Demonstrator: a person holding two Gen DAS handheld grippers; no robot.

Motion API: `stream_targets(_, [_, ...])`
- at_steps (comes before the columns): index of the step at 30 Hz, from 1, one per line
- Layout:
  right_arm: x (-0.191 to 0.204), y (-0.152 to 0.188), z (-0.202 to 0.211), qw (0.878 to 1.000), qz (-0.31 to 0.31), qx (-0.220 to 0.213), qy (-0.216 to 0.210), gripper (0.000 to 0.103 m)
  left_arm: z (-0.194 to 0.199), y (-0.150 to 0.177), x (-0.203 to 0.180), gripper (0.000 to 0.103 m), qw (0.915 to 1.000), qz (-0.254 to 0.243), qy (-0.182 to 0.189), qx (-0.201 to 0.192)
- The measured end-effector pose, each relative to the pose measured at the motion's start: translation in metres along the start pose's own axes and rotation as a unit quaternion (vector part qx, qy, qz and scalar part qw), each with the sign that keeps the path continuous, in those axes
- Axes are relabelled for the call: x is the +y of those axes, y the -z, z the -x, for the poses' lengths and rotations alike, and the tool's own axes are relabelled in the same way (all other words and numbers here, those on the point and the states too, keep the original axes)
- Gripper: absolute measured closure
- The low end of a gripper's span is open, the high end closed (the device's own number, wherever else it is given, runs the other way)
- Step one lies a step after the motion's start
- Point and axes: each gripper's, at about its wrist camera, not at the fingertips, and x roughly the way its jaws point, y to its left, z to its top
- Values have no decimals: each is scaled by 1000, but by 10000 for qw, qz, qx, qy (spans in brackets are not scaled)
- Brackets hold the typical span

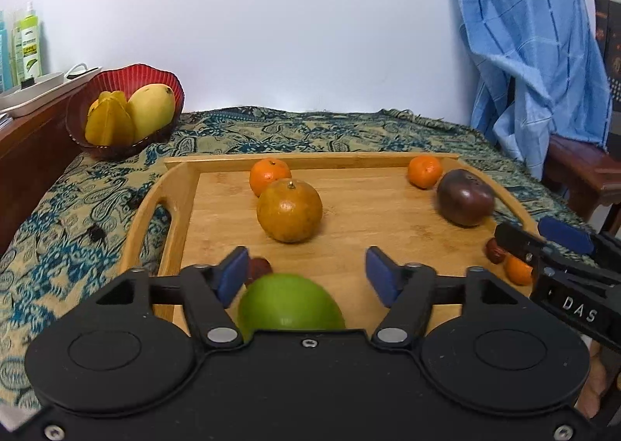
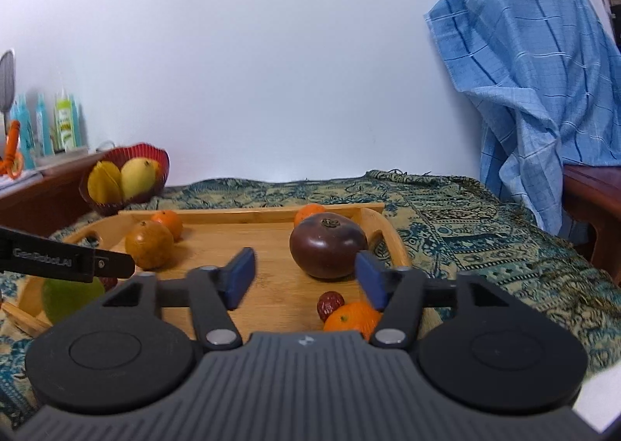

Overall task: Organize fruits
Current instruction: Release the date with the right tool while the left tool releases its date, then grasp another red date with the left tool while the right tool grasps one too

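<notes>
Green round fruit sitting at the wooden tray's near edge, brownish orange resting mid-tray touching a small tangerine, dark purple fruit lying right, mango and starfruit filling the red bowl.

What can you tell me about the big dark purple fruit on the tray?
The dark purple fruit is round and a little squashed, with smooth, slightly shiny maroon skin and a small dried brownish stem cap on top. It looks whole and unbruised. It sits upright on the wooden tray, towards the far right corner near the curved handle. A small orange sits just behind it; whether they touch is unclear. Nothing grips it: the right gripper is open in front of it.
</notes>
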Motion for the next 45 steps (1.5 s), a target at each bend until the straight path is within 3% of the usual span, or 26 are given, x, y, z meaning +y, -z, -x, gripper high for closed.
stream_targets(7, [7,23,43,9999,-91,-7,90,17,44,25,-2,16,9996,61,86,-256])
stream_targets(12, [16,43,73,9995,-273,154,-25,17,63,45,-6,13,9997,-87,126,-173])
stream_targets(17, [35,58,95,9994,82,236,-238,17,73,65,-8,13,9996,-237,111,47])
stream_targets(21, [49,69,110,9981,151,367,-475,23,75,73,-5,26,9994,-242,123,233])
stream_targets(25, [63,80,123,9958,302,491,-705,38,74,78,-2,40,9987,-123,210,437])
stream_targets(30, [81,91,133,9916,573,638,-968,47,72,85,-6,59,9978,-197,234,591])
stream_targets(36, [90,97,133,9877,713,772,-1162,59,70,88,-8,70,9972,-210,241,676])
stream_targets(45, [97,100,125,9848,890,805,-1254,63,66,89,-8,77,9971,-212,204,697])
